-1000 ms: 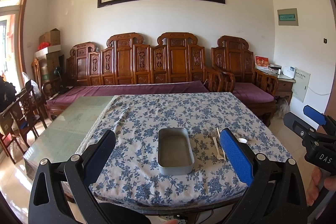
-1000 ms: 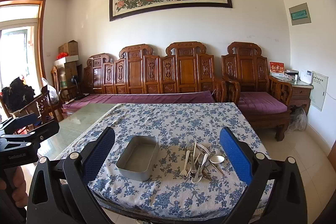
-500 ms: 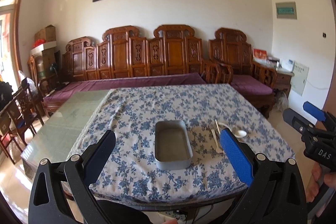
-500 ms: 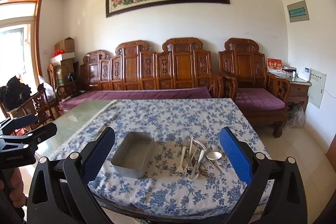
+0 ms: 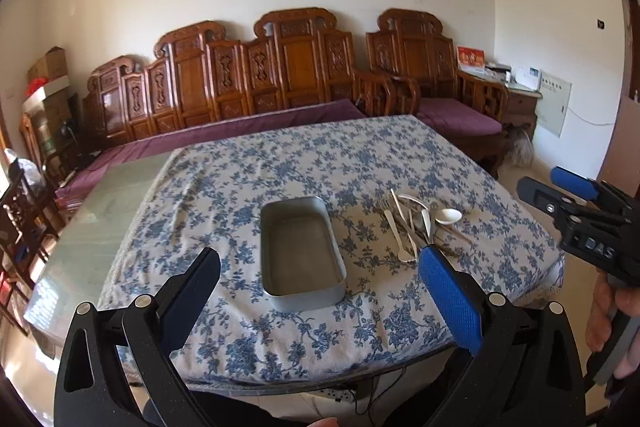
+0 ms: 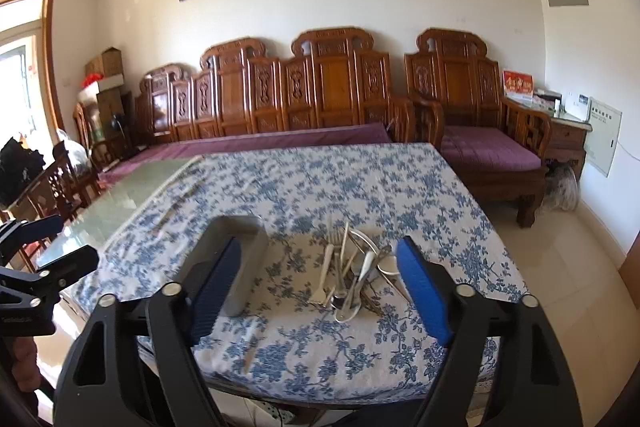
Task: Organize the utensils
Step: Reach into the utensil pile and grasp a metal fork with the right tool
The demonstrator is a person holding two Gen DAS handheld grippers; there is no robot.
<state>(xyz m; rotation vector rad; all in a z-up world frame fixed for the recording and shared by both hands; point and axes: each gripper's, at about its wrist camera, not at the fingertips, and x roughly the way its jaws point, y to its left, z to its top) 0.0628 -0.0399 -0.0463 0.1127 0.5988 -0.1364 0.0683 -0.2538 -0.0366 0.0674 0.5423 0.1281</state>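
Both hand-held grippers have dropped closer to the desk [image 5: 248, 187]; the right hand-held gripper [image 6: 320, 263] is narrowing around nothing, the left hand-held gripper [image 5: 320, 267] spread; the utensils [image 6: 352, 275] lie heaped at three o'clock of the empty tin [image 5: 300, 251], so sorting is just starting.

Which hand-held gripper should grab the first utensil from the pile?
Right. The right hand-held gripper, jaws closing and empty, frames the utensil pile; the left hand-held gripper frames the empty metal tray.
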